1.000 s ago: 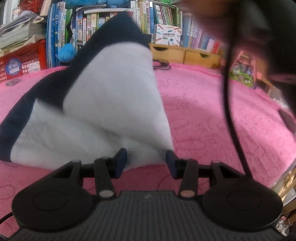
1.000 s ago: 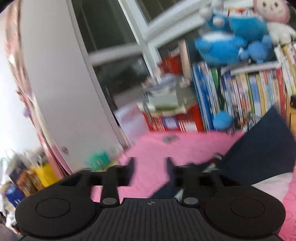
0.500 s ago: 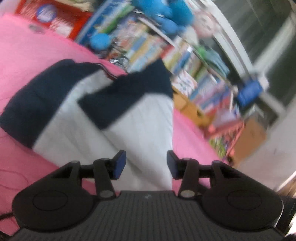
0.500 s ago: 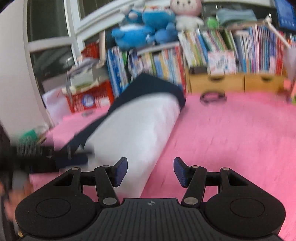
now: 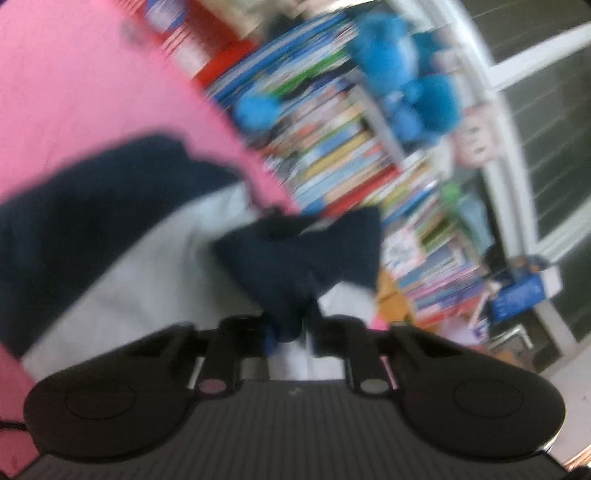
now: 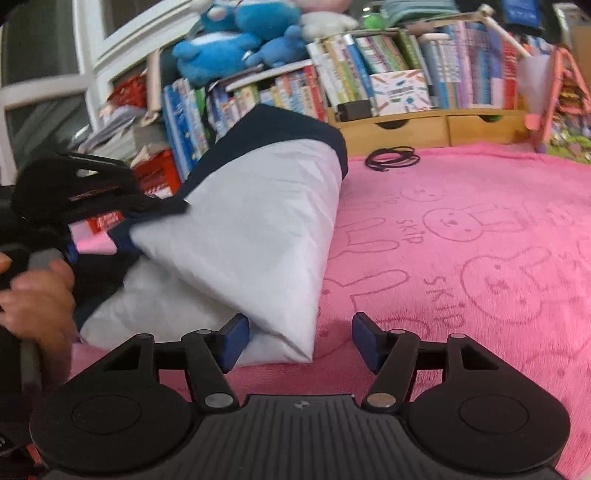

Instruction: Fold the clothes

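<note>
White and navy cloth makes up the garment (image 6: pixel 255 218), which lies partly folded on the left half of a pink blanket (image 6: pixel 480 229), its near white corner resting just in front of the right gripper (image 6: pixel 299 345). A navy band runs along its far edge, raised against the bookshelf (image 6: pixel 388 85).

Readable writing is sparse: the blanket carries outlined rabbits with the word "SKIP" repeated beside them; the book spines and the red crate's (image 6: pixel 155 173) label are too small or blurred to make out.

The right gripper stands wide open, its blue-padded fingers (image 6: pixel 232 343) apart; the left pad sits against the garment's white fold and the right one hovers over bare blanket, so it holds nothing. The left gripper (image 5: pixel 291 332) is drawn nearly shut on a bunch of navy fabric; that view is badly smeared, but the cloth appears pinched between its jaws. From the right wrist camera the same tool shows at the far left, lifted above the blanket with navy cloth at its tip, and the person's hand (image 6: pixel 40 295) wraps around its handle, fingers curled.

Beyond the garment a coiled black cable (image 6: pixel 393 157) lies on the blanket near the wooden drawers (image 6: pixel 424 129). Blue plush toys (image 6: pixel 236 33) sit on top of the books.
</note>
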`<state>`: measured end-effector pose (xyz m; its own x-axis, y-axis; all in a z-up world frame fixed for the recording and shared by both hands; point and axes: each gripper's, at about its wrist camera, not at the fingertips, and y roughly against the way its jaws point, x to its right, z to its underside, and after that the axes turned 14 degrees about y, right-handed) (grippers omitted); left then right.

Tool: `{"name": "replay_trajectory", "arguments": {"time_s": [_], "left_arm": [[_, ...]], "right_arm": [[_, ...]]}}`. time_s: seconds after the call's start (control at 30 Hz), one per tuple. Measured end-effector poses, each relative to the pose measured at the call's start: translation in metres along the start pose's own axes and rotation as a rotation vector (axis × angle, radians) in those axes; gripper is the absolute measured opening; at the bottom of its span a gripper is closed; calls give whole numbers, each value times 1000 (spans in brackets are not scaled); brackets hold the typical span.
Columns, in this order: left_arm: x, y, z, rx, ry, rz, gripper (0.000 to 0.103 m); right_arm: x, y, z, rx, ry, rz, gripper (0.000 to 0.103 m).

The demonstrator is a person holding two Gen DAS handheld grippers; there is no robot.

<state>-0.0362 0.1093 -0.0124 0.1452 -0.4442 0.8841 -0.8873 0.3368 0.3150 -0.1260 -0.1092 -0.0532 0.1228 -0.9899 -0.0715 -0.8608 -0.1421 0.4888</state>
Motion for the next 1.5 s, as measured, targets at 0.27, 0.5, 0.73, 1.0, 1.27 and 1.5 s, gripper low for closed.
{"name": "replay_trajectory", "arguments": {"time_s": [0.27,0.5,0.73,1.0,1.27,1.5], "left_arm": [[14,14,-4,73,-125,-9,25],[15,6,-17,54,-144,-70,16],[18,40,-36,122,-274,-120,8],[-28,68,-36,104,-284,-233,10],[-29,92,-40,103,-339,-212,19],[-13,99,-8,96,-680,-239,19]], "right_arm": [[-15,-12,-4,24,-3,-8,43],[-33,-21,-7,20,85,54,25],[-60,-5,-15,161,389,90,21],[-74,-15,-9,128,518,51,21],[-58,-16,-18,103,390,-14,21],[-45,-18,-22,102,290,-48,20]]}}
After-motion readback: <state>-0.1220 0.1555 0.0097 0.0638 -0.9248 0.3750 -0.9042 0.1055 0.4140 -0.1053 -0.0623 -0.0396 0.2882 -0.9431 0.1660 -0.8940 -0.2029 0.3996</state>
